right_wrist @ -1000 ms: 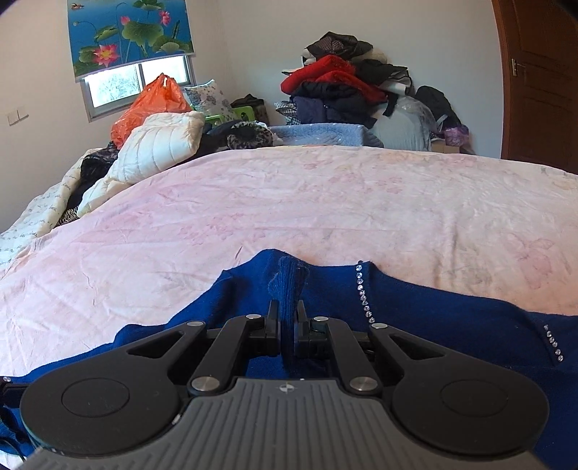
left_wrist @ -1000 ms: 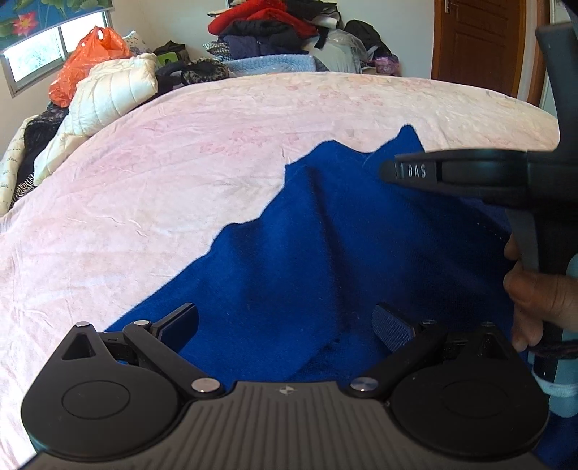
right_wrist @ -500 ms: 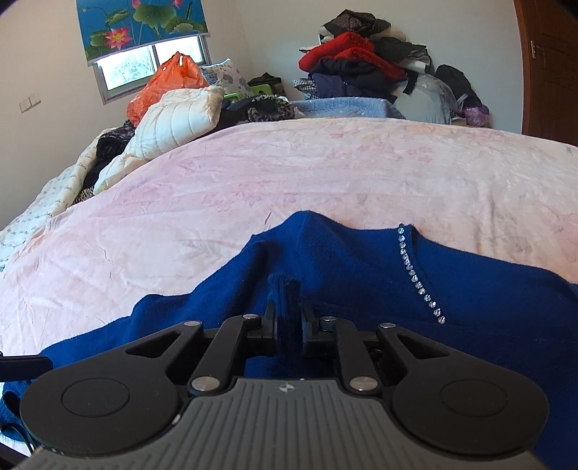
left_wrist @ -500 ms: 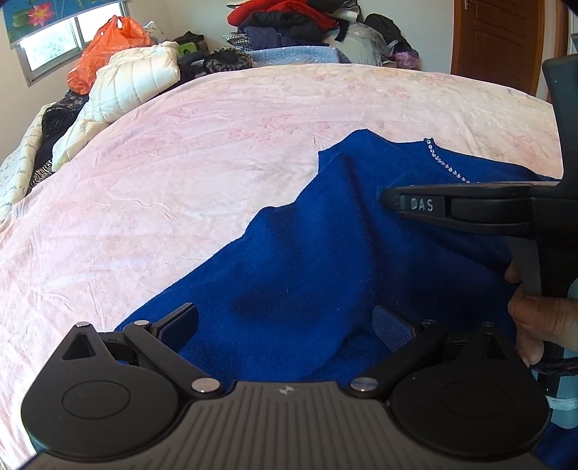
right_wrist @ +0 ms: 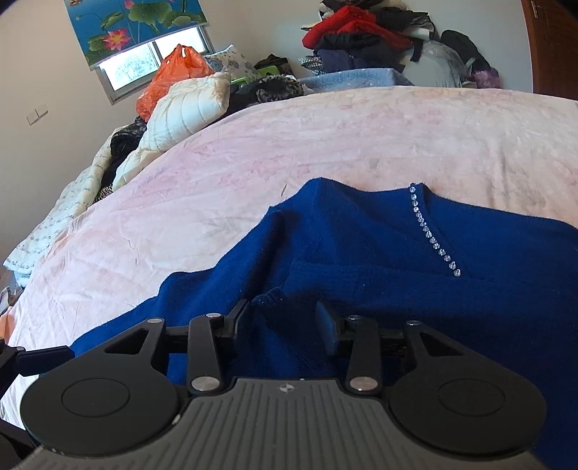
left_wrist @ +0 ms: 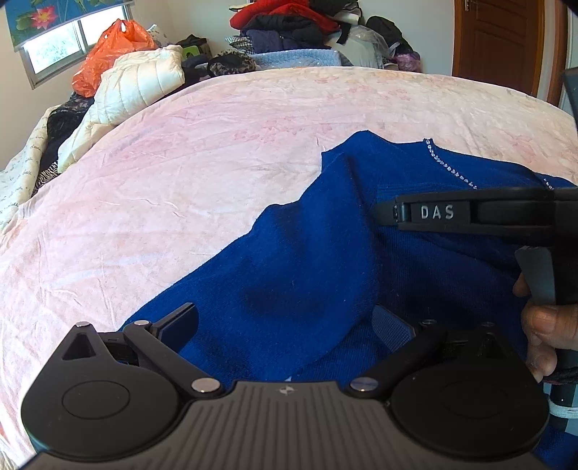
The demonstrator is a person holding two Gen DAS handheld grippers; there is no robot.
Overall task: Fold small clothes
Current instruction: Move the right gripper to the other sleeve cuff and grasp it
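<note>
A royal blue knit top (left_wrist: 325, 260) with a line of rhinestones (right_wrist: 431, 238) at the neckline lies on the pink bedspread (left_wrist: 180, 180); it also shows in the right wrist view (right_wrist: 379, 267). My left gripper (left_wrist: 285, 321) is open, its fingers spread over a fold of the blue top near the bed's front edge. My right gripper (right_wrist: 283, 318) is open, its fingers either side of a bunched edge of the top. In the left wrist view the right gripper's finger (left_wrist: 451, 213) reaches in from the right, over the top.
A white quilted jacket (left_wrist: 137, 83) and an orange plastic bag (left_wrist: 108, 47) lie at the bed's far left. A heap of clothes (left_wrist: 289, 25) is piled behind the bed. A brown door (left_wrist: 498, 39) stands at the far right.
My right gripper was shut on a pinch of the blue top and has opened, letting the fabric drop. The top now lies lower and flatter, with its rhinestone neckline showing.
</note>
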